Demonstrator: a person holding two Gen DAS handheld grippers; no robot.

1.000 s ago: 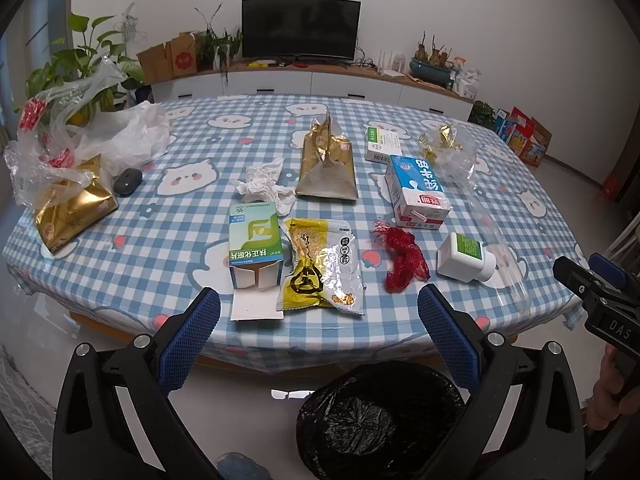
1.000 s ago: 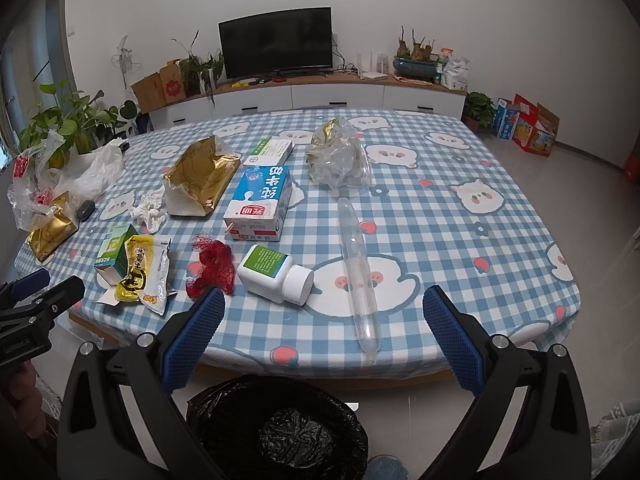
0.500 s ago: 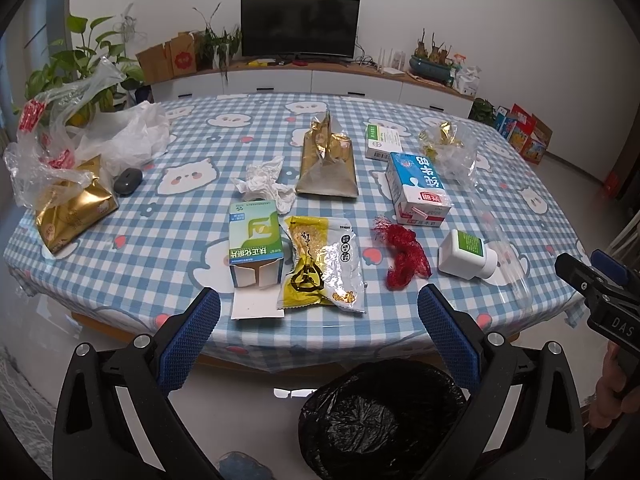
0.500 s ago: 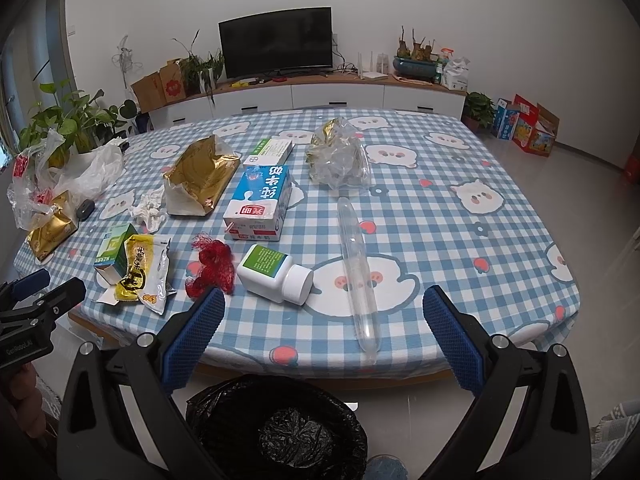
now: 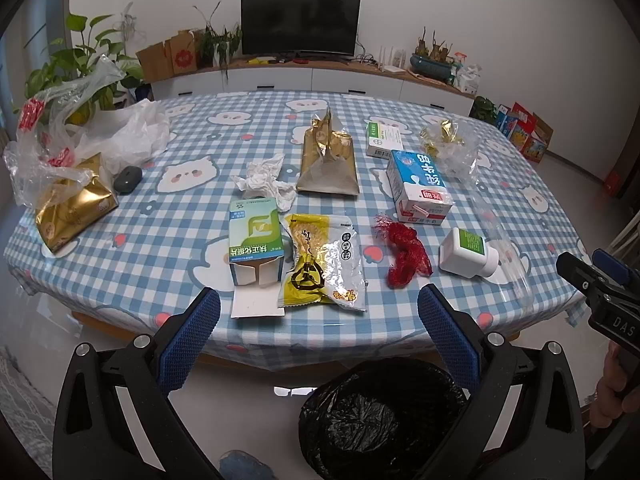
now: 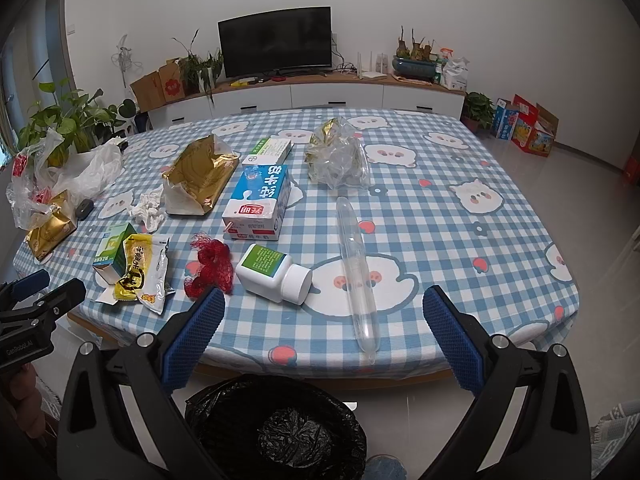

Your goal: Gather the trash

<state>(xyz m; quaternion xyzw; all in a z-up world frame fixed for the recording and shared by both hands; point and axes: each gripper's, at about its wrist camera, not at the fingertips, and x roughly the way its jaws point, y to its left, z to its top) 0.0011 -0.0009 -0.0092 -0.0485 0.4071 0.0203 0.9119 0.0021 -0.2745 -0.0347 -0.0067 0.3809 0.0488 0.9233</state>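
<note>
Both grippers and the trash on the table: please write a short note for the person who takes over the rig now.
Left gripper: open, holds nothing, off the near table edge, facing the snack bag and green box.
Right gripper: open, holds nothing, facing the white bottle and clear tube.
Bin with a black liner is on the floor below the near edge.
Also on the table: red net, milk carton, tissue, gold bag.
Done: nothing grasped. Left: all trash into the bin.

The black body of the right gripper (image 5: 614, 322) reads "DAS"; the black body of the left gripper (image 6: 24, 350) reads "GenROBOAI". The blue-and-white milk carton (image 6: 258, 202) shows Chinese characters, seen upside down.
</note>
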